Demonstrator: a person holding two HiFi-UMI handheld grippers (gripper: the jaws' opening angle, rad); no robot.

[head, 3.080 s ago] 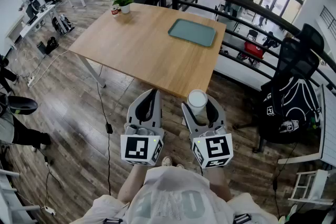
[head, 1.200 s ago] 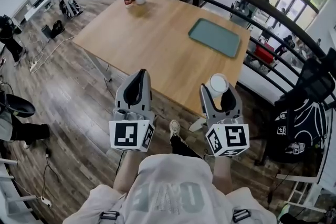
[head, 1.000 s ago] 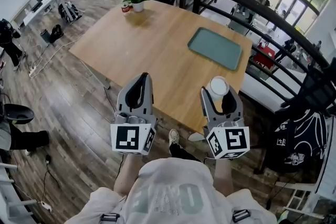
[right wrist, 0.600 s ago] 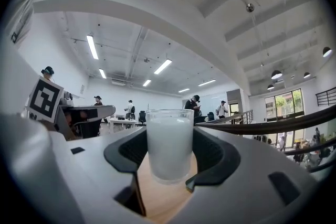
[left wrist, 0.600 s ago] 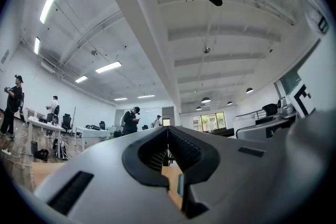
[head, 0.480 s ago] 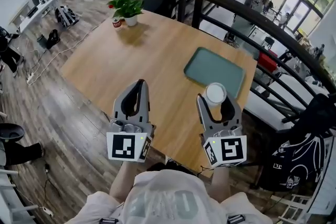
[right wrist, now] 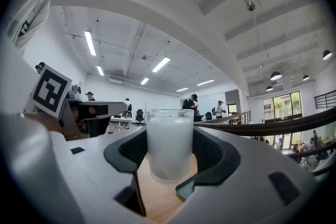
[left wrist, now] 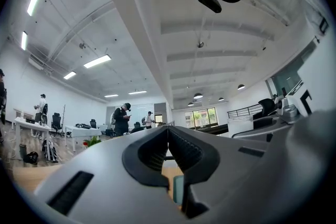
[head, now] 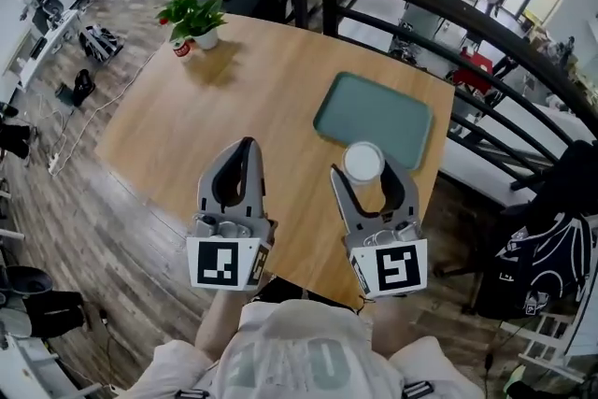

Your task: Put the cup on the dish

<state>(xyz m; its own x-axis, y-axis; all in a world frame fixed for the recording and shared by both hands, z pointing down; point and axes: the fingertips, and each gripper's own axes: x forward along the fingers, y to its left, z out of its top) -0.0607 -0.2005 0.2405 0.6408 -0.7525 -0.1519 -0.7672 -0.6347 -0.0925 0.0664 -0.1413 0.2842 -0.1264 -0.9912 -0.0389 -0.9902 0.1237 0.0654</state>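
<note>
Right gripper [head: 366,175] grips the upright frosted cup [head: 363,161] over the wooden table [head: 243,79], by the green dish [head: 374,112]; left gripper [head: 245,147] empty, jaws pressed together

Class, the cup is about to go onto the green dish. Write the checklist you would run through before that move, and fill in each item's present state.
1. Cup gripped between the jaws of the right gripper: ok.
2. Cup upright: ok, its rim looks level in the right gripper view.
3. Dish free of other things: ok.
4. Cup over the middle of the dish: cannot tell. In the head view it shows at the dish's near edge.
5. Left gripper out of the way: ok. It is shut, empty, and left of the dish.
6. Plant away from the path: ok, it stands at the far corner of the table.
</note>
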